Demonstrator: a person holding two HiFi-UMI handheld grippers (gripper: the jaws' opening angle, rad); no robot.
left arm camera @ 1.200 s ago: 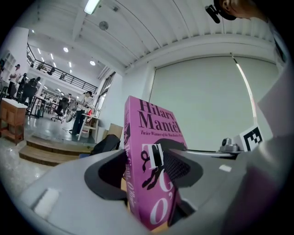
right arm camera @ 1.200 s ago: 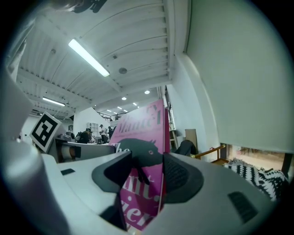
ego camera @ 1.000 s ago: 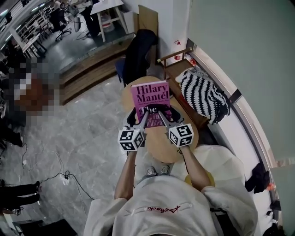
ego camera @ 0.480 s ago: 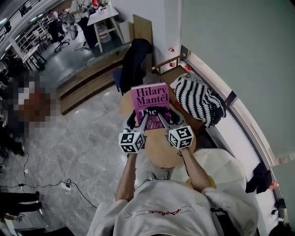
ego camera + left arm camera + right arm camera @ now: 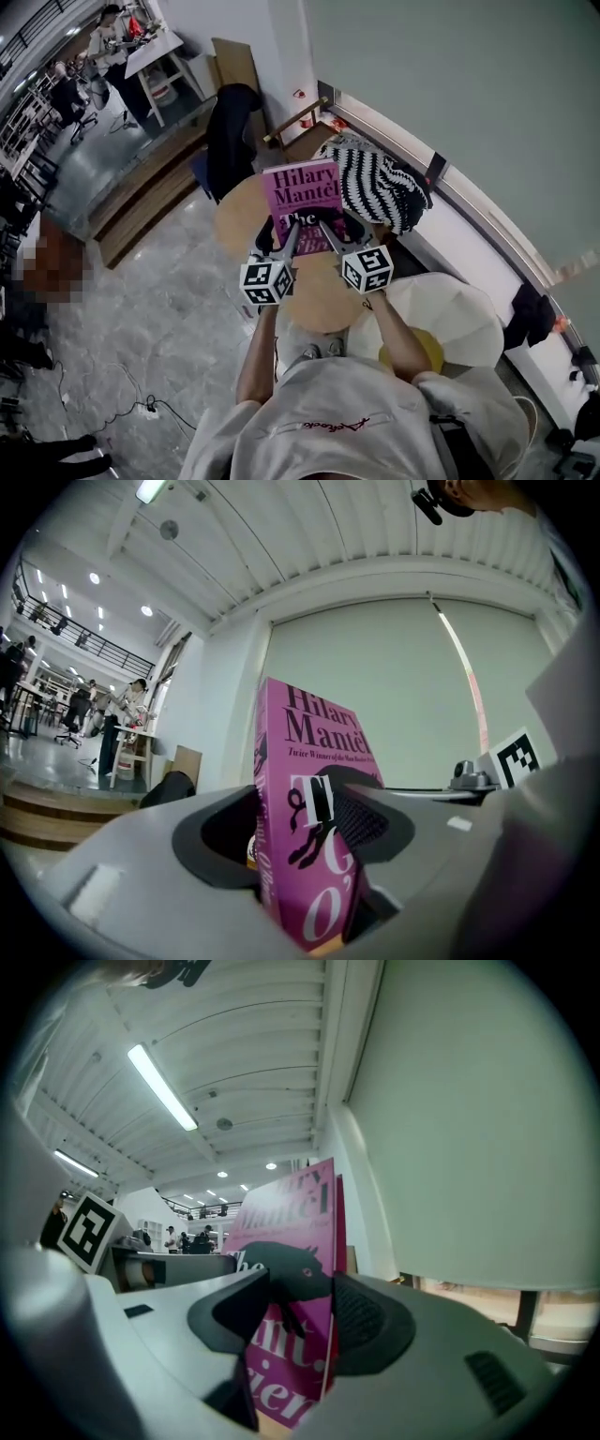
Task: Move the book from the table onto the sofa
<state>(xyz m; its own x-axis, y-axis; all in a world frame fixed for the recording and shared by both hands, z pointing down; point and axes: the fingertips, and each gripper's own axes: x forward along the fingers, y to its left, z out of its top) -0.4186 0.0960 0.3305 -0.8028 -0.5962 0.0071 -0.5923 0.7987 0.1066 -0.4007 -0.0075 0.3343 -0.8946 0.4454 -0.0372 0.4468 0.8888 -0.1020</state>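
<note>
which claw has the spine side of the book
The left claw: it is shut on the pink book at its spine edge, with the spine lettering in its view. The right claw clamps the page-edge side.

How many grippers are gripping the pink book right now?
2: the left gripper clamps the book at its lower left edge, the right gripper at its lower right edge.

Pink book (image 5: 302,194) upright, lifted off table
</note>
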